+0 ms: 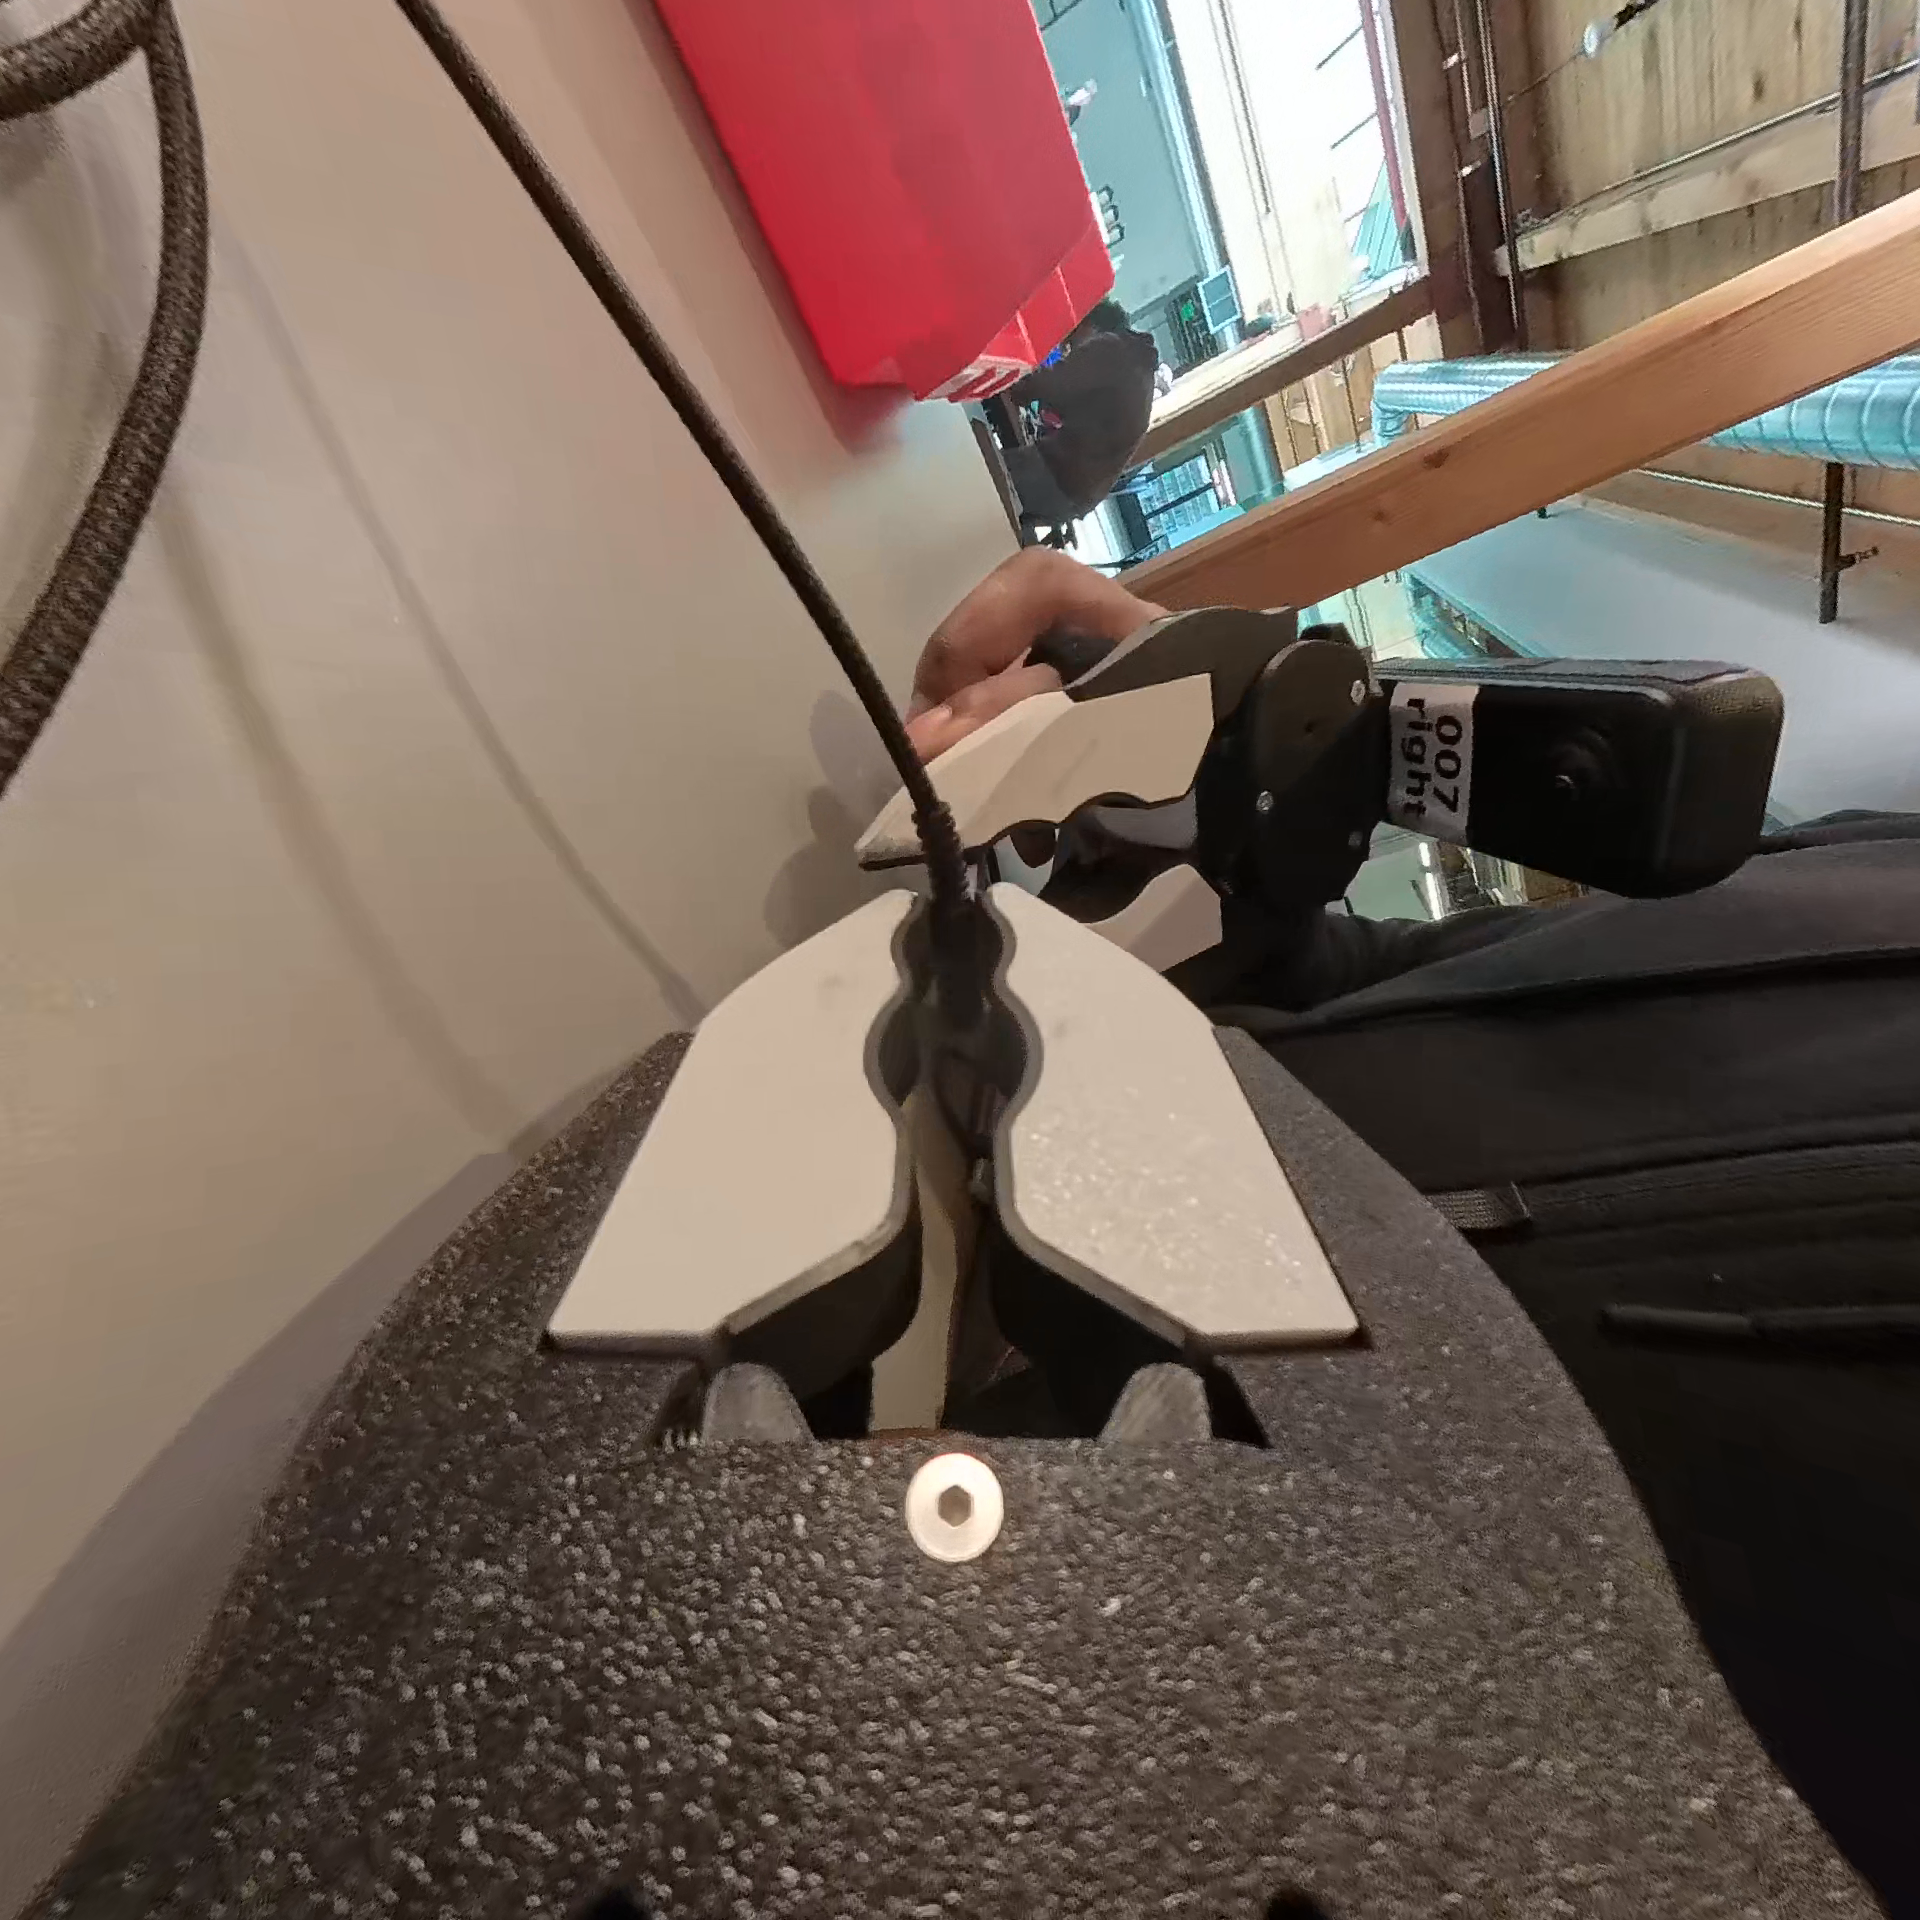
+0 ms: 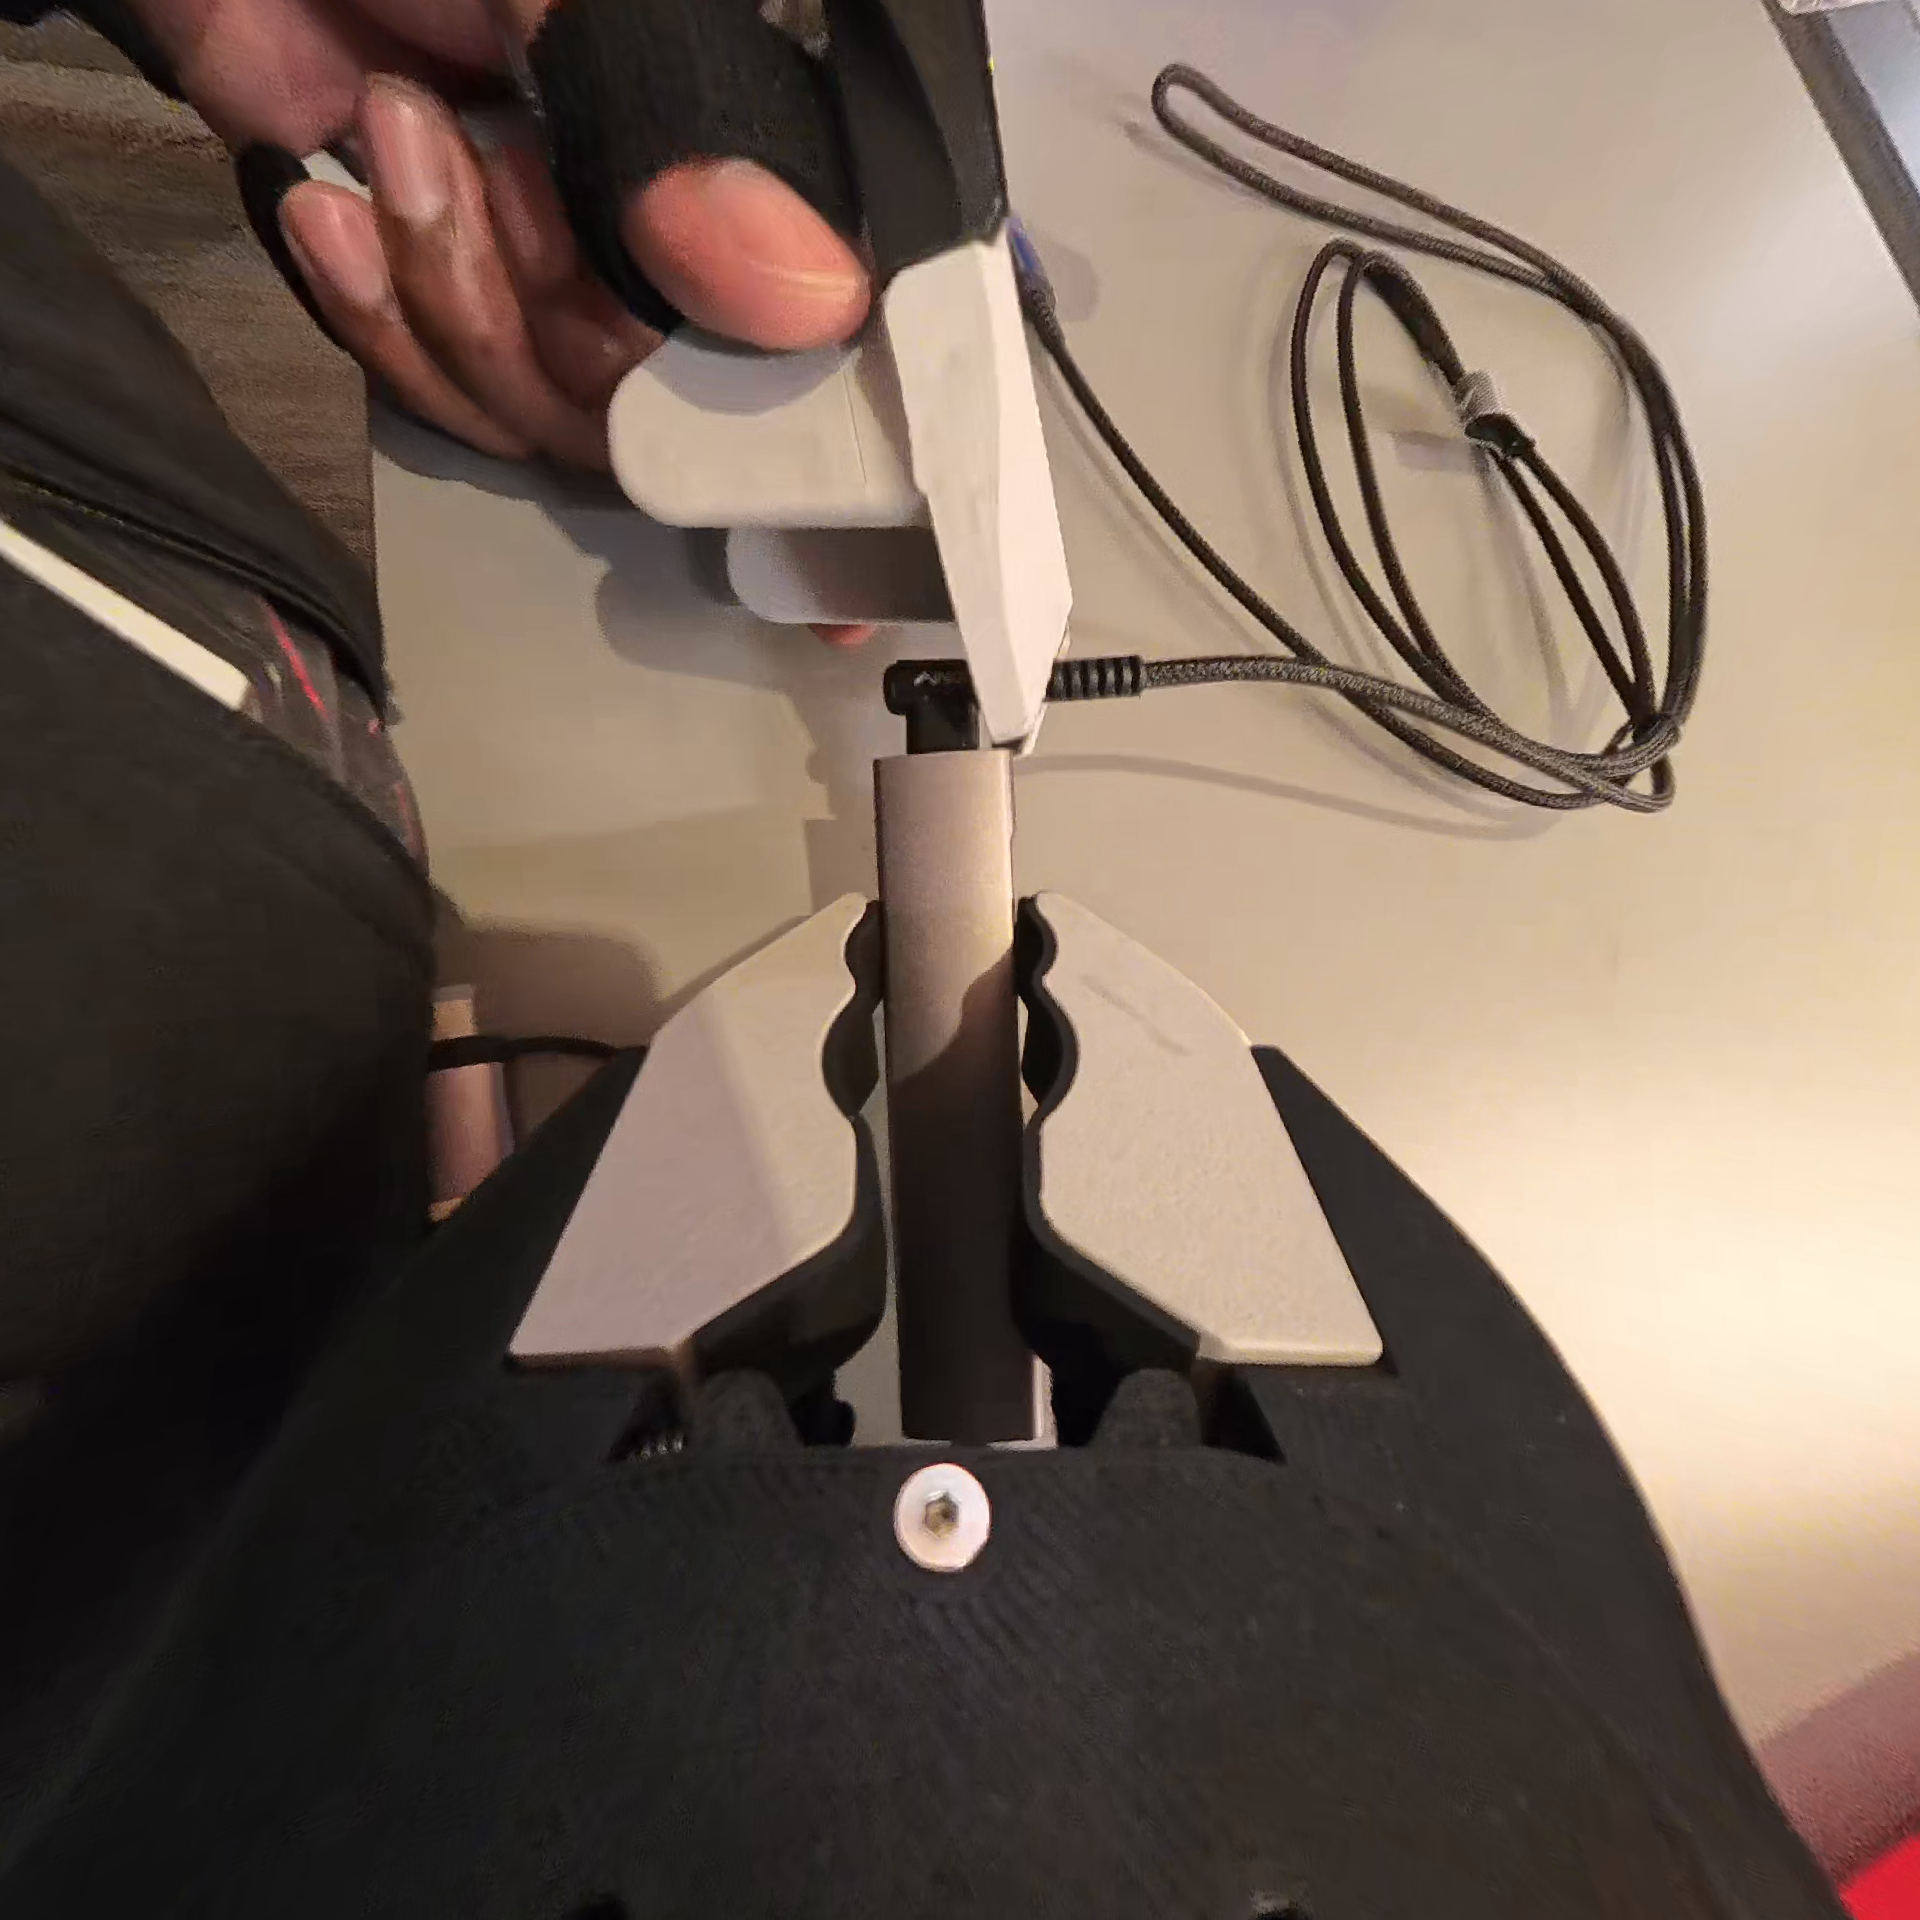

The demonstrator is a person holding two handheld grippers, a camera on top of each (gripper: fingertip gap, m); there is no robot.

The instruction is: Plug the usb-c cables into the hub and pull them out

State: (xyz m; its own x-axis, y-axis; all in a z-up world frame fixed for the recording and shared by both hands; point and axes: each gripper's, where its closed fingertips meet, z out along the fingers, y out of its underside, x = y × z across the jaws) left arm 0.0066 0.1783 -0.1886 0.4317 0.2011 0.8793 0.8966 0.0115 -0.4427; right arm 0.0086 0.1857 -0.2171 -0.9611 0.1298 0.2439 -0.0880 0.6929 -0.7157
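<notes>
My right gripper (image 2: 945, 920) is shut on a slim grey hub (image 2: 943, 1039), which points forward between its fingers above the white table. My left gripper (image 1: 951, 920) is shut on the black angled plug (image 1: 956, 971) of a braided usb-c cable (image 1: 665, 343). In the right wrist view the left gripper (image 2: 1013, 717) comes down from above and holds that plug (image 2: 930, 707) against the hub's far end. I cannot tell how deep the plug sits. The cable's coil (image 2: 1507, 499) lies on the table to the right. The right gripper also shows in the left wrist view (image 1: 914, 847).
A thicker braided cable (image 1: 156, 364) curves at the top left of the white table (image 2: 1455, 1091). A red box (image 1: 883, 187) stands at the table's far side. The person's dark clothing (image 1: 1662, 1195) and hands (image 2: 468, 239) are close beside the grippers. Only a small space, under 4 cm, lies between the two pairs of fingers.
</notes>
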